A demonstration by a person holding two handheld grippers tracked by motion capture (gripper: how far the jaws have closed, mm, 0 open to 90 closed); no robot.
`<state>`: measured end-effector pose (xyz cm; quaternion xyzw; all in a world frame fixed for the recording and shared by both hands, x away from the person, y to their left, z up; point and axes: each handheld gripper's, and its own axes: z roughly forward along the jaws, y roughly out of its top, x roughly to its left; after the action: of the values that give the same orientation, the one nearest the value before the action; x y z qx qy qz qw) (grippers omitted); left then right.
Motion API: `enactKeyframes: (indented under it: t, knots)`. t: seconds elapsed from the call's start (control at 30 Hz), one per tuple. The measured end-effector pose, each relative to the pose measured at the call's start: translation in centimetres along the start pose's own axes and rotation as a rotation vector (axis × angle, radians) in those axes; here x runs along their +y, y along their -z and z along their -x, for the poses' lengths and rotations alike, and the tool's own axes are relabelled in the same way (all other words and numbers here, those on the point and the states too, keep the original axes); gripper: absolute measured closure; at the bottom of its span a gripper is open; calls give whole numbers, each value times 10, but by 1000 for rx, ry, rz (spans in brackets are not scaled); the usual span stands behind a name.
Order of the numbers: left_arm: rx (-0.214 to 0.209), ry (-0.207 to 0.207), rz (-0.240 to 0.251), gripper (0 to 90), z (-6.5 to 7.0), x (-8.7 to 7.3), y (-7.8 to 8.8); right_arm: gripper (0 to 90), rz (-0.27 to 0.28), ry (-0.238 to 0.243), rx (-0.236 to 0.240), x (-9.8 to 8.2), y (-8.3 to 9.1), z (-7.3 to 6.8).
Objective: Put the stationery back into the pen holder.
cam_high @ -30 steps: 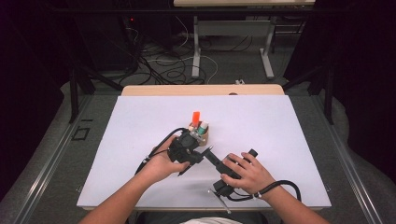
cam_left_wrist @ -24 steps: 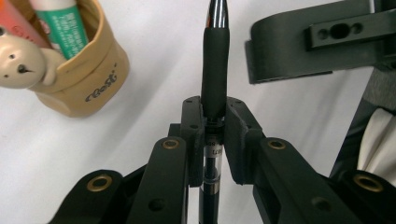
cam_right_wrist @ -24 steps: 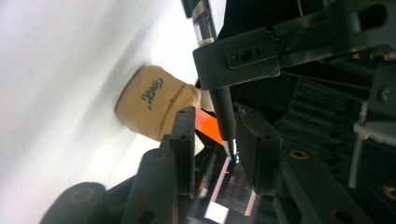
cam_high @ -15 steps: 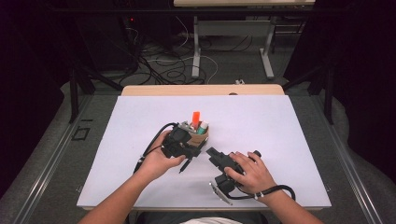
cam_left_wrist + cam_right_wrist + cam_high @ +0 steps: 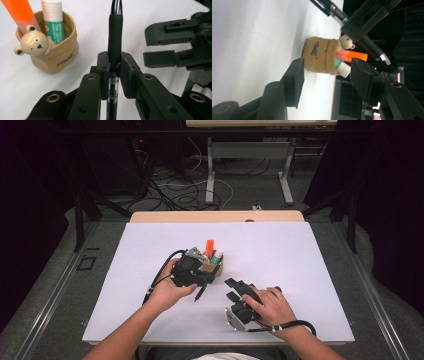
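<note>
On the white table in the high view, the left hand sits a little left of the middle. It holds the left gripper. In the left gripper view the two black jaws are pressed tight on a pen. The pen is black. It has a soft dark grip, a shiny tip that points to 12 o'clock in that view, and a clear part with tiny letters down between the jaws. In the high view the pen sticks out of the gripper toward 6 o'clock.

Just beside the gripper, at about 2 o'clock from it in the high view, stands a small tan cup. It looks like a soft bag with a rolled top. A little bear head sits on its rim, and there is curly writing on its side. Inside it stand an orange marker and a glue stick with a white cap and a green label. The cup stands upright on the table.

Farther right, at about 4 o'clock from the cup, the right hand rests on the right gripper. Its jaws are spread wide with nothing between them. In the right gripper view the cup shows in the gap between the jaws, farther off and not touching them.
</note>
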<state>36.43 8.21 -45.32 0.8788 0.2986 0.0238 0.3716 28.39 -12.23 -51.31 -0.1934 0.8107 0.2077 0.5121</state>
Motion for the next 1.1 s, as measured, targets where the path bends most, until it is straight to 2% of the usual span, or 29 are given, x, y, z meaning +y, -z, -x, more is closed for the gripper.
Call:
enactKeyframes:
  t: [0.1, 0.13, 0.17, 0.2, 0.33, 0.37, 0.4, 0.43, 0.47, 0.5, 0.53, 0.57, 0.6, 0.63, 0.67, 0.7, 0.73, 0.77, 0.83, 0.93, 1.07, 1.1]
  knots:
    - [5, -2, 27, 788, 0, 0, 1, 400, -42, -73, 45, -2, -1, 1]
    - [6, -6, 36, 788, -1, 0, 2, 384, -56, -133, 55, -2, -1, -1]
    - [6, -2, 46, 788, 0, 0, 2, 365, -56, -172, 61, -4, -2, 0]
    - [6, 2, 73, 788, 0, -1, 2, 353, -63, -244, 67, -5, -2, -2]
    - [15, 16, 125, 787, -2, -1, 5, 319, -77, -355, 110, -9, -3, 2]
    - [19, 19, 137, 787, -2, 0, 6, 309, -128, -406, 141, -8, 1, 3]
    - [25, 13, 151, 787, -3, 0, 7, 304, -96, -432, 135, -10, -2, 2]
    - [28, 14, 164, 787, -4, 0, 7, 296, -120, -505, 150, -10, 0, 0]
    - [33, 17, 171, 787, -4, 1, 8, 283, -107, -511, 159, -11, -2, 1]
    - [40, 17, 183, 787, -5, 1, 9, 275, -129, -522, 169, -12, -1, 1]
    - [43, 3, 192, 787, -6, 2, 10, 269, -160, -564, 187, -12, 1, 1]
    - [45, 2, 204, 788, -7, 3, 11, 250, -171, -571, 195, -14, 0, 1]
    - [48, 0, 217, 788, -7, 4, 12, 228, -248, -569, 193, -13, 3, 3]
    - [47, 6, 233, 788, -8, 4, 12, 215, -274, -583, 203, -14, 3, 4]
    - [53, 3, 246, 788, -8, 5, 13, 207, -281, -604, 211, -15, 3, 4]
    - [53, 1, 260, 788, -9, 6, 14, 195, -238, -651, 219, -17, 0, 3]
    - [55, 4, 273, 788, -10, 7, 15, 183, -247, -670, 218, -17, 1, 3]
    - [57, 5, 283, 788, -10, 8, 15, 176, -221, -697, 223, -18, 0, 3]
    - [59, 10, 306, 788, -12, 10, 16, 171, -240, -720, 219, -18, 2, 4]
    - [65, 21, 345, 788, -14, 14, 17, 165, -229, -730, 248, -19, 1, 6]
    - [86, 28, 388, 788, -17, 19, 18, 162, -284, -755, 247, -21, 2, 7]
    - [94, 34, 401, 788, -18, 20, 17, 158, -285, -784, 255, -22, 2, 7]
